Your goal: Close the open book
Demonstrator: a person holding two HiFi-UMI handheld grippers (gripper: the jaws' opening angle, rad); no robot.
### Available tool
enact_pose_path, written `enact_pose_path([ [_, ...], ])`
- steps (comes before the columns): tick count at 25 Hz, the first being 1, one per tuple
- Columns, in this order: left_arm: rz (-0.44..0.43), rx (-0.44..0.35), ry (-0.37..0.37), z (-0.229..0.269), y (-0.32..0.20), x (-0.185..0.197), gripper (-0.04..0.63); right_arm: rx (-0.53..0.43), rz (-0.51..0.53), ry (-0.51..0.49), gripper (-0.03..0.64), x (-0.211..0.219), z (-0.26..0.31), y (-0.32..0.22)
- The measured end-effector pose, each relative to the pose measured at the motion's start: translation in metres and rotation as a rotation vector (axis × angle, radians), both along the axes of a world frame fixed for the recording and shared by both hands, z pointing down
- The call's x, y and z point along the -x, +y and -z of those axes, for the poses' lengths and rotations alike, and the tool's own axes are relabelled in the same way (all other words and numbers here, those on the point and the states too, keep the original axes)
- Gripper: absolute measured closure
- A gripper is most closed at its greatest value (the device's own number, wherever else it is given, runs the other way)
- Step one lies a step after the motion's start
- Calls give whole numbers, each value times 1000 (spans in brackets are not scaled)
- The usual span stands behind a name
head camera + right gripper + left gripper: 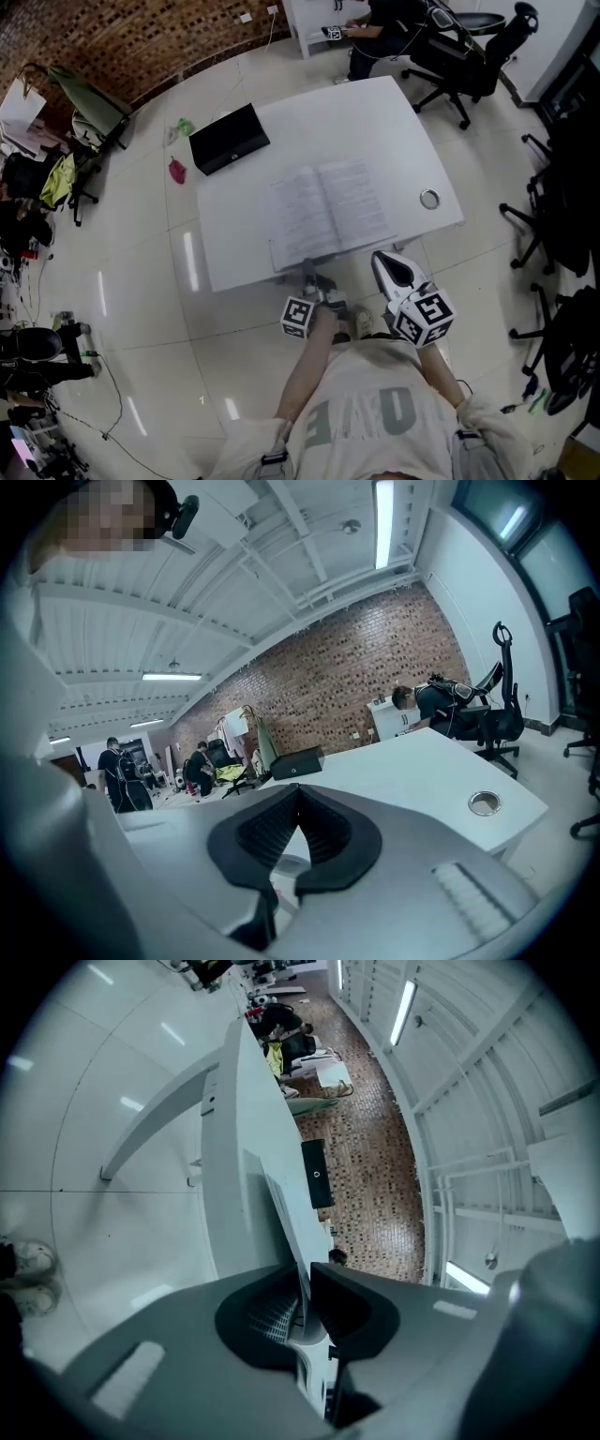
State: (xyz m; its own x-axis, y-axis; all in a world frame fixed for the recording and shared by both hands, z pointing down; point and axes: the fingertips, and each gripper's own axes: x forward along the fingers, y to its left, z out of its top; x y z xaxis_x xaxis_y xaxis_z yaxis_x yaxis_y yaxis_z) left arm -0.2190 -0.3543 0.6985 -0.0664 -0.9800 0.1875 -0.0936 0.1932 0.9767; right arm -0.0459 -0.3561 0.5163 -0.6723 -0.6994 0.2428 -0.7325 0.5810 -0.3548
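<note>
Here the left gripper [314, 281] is clenched on the near edge of the open book [328, 208], at its left half — the grasping step, I judge. The book lies flat on the white table [375, 112]. Next that half likely needs lifting and swinging rightward over the spine. The right gripper [380, 260] hangs clenched and empty — just off the table's near edge.

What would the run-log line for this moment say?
left claw: shut on near edge of open book | right claw: shut, empty | pages: lying open on white table
</note>
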Motion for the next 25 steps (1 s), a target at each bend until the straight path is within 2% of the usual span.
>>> enact_pose_path([
  [4,-18,2,-61,6,-2,-1,551,9,-2,5,612,-1,-5,1],
  [8,-98,-4,-253,26,-5,-8,551,12,-1,5,612,-1,-5,4],
  [11,-187,-14,-494,50,-11,-17,555,11,-1,1,612,-2,-4,6],
  [14,-341,-19,-786,70,-19,-44,555,8,-8,-4,612,-3,-3,7],
  [16,-450,-21,-954,75,-25,-67,559,6,-21,-7,612,-5,-3,7],
  [19,-586,-10,-1160,70,-32,-96,586,5,-45,-10,612,-12,-1,7],
  [21,-647,-7,-1278,64,-36,-109,594,5,-68,-11,612,-21,-1,7],
  [23,-675,-9,-1320,60,-38,-119,594,5,-99,-12,612,-34,-1,8],
  [25,-678,-11,-1304,59,-39,-126,595,5,-133,-14,612,-49,-2,8],
])
